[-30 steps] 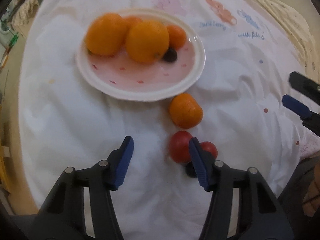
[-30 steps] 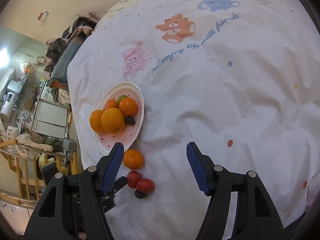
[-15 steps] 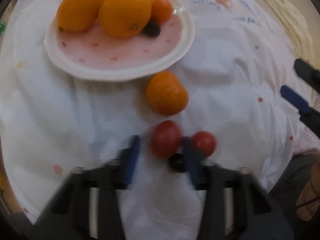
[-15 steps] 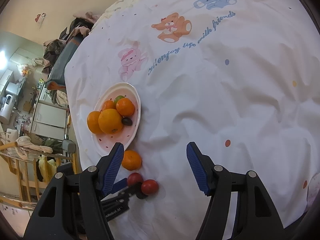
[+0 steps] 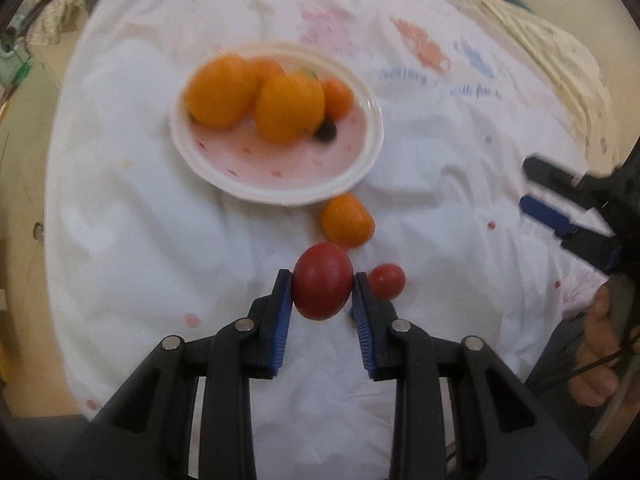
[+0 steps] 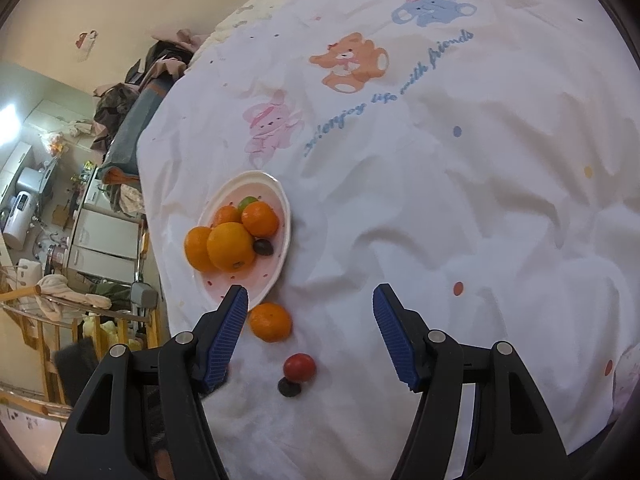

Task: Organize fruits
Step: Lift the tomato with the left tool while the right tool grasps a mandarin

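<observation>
The left gripper (image 5: 322, 284) pinches a large red tomato (image 5: 322, 280) between its blue pads, lifted above the white sheet (image 5: 140, 240). Just beside it lies a smaller tomato (image 5: 386, 281), then a loose orange (image 5: 347, 221) near the plate's (image 5: 280, 192) rim; farther on, the plate carries oranges (image 5: 290, 108). The right gripper (image 6: 310, 300) hangs wide open, gripping nothing
</observation>
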`<state>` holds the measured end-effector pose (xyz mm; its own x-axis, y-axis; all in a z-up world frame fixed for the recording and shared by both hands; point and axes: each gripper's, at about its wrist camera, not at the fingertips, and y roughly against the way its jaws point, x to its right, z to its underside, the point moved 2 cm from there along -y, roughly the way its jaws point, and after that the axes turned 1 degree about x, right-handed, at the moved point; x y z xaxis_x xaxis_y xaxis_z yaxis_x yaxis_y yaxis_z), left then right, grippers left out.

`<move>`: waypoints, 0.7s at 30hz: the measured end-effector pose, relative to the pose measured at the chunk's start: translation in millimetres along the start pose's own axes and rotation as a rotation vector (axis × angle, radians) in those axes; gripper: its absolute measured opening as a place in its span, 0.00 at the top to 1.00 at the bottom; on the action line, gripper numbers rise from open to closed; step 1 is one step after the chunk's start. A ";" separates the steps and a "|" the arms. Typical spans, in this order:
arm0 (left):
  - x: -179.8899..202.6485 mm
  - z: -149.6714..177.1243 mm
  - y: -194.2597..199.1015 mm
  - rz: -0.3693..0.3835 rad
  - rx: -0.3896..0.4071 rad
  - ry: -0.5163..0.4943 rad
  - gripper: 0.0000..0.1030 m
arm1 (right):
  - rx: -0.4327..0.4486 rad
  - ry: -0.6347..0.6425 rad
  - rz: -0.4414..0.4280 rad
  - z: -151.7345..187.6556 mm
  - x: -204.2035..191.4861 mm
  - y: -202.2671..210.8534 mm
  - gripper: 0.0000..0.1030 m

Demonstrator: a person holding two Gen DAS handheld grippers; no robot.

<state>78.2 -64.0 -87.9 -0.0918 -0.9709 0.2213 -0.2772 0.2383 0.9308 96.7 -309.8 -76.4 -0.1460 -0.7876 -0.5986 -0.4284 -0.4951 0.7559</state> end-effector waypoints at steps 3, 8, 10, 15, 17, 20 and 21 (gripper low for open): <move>-5.2 -2.0 20.5 -0.016 0.043 -0.004 0.75 | -0.008 0.007 -0.021 2.3 -4.9 0.2 0.34; -15.4 -4.1 43.1 -0.066 0.104 -0.014 0.75 | -0.028 0.032 -0.018 5.6 -11.1 -5.2 0.34; -19.2 -5.1 46.3 -0.097 0.124 -0.011 0.75 | -0.041 0.042 -0.015 7.0 -13.4 -9.5 0.34; -34.9 -2.1 41.5 -0.116 0.125 0.041 0.75 | -0.121 0.135 0.016 5.1 -26.2 -34.7 0.34; -39.8 -1.8 38.0 -0.121 0.123 0.060 0.75 | -0.154 0.175 0.022 5.4 -33.1 -47.4 0.34; -44.4 -2.4 36.2 -0.126 0.123 0.084 0.75 | -0.179 0.208 0.030 7.4 -40.3 -61.7 0.34; -46.6 -3.3 34.8 -0.126 0.120 0.094 0.75 | -0.186 0.215 0.031 8.7 -42.2 -65.7 0.34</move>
<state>76.0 -10.5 -64.8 0.0389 -0.9898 0.1370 -0.3932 0.1109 0.9127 123.2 -240.8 -103.1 0.0447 -0.8534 -0.5193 -0.2530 -0.5125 0.8205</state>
